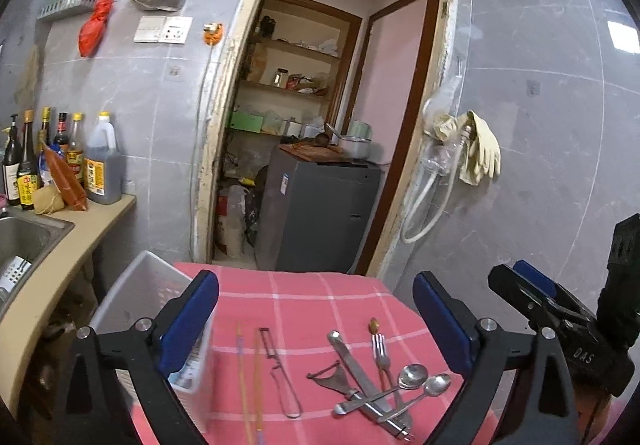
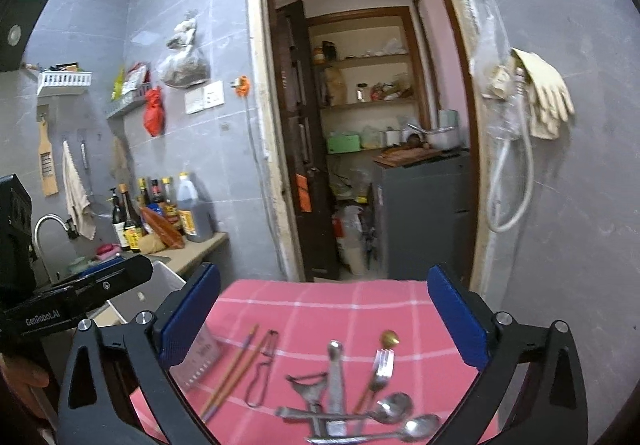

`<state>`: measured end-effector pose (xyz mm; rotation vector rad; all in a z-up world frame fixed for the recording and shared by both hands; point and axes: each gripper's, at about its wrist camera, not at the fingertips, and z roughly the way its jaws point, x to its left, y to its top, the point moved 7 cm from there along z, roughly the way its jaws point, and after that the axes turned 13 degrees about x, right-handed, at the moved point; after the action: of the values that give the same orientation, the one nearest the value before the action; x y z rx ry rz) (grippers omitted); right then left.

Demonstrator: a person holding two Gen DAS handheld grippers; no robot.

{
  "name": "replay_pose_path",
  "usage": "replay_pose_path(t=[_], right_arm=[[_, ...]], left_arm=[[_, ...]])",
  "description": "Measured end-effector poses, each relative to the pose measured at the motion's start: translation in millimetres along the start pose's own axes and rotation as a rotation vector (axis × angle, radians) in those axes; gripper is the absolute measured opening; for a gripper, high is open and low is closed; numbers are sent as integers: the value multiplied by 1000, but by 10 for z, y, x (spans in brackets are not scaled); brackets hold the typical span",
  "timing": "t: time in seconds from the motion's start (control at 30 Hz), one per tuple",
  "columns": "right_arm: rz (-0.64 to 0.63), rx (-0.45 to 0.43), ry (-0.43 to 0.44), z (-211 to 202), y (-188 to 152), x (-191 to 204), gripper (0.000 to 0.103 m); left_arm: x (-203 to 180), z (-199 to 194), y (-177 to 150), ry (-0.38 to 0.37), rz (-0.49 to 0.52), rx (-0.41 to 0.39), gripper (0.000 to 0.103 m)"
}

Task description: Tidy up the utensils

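Utensils lie on a pink checked cloth (image 1: 304, 293): a pair of chopsticks (image 1: 248, 377), a wire peeler (image 1: 280, 373), a Y-peeler (image 1: 328, 377), a long metal tool (image 1: 360, 377), a fork (image 1: 380, 353) and two spoons (image 1: 416, 377). A translucent white bin (image 1: 140, 293) stands at the cloth's left edge. My left gripper (image 1: 316, 321) is open and empty above the near cloth. My right gripper (image 2: 324, 321) is open and empty above the same utensils: chopsticks (image 2: 236, 369), fork (image 2: 380, 369), spoons (image 2: 400, 417). The right gripper also shows in the left wrist view (image 1: 536, 293).
A counter (image 1: 80, 241) with a sink (image 1: 24, 241) and several sauce bottles (image 1: 60, 161) runs along the left. Behind the table an open doorway (image 1: 320, 105) shows shelves and a grey cabinet (image 1: 320, 205). Gloves and a hose (image 1: 472, 149) hang on the right wall.
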<state>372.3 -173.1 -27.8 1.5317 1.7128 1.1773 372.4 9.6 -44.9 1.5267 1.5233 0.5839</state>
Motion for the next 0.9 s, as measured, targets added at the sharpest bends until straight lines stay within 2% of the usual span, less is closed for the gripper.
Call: replay_pose_path(t=[0.17, 0.3, 0.63, 0.77, 0.9], right_arm=[[28, 27, -39, -16, -175, -332, 102], [45, 67, -52, 50, -310, -550, 102], [95, 195, -27, 470, -757, -977, 102], [165, 242, -31, 611, -1030, -1146, 102], [237, 292, -26, 711, -1291, -1285, 101]], left_arm=[[-143, 164, -124, 1, 2, 24, 102], [-210, 342, -282, 6, -2, 74, 102], [-304, 813, -679, 24, -5, 191, 102], [-386, 1045, -798, 0, 25, 239, 102], [-501, 1286, -916, -55, 70, 292, 102]])
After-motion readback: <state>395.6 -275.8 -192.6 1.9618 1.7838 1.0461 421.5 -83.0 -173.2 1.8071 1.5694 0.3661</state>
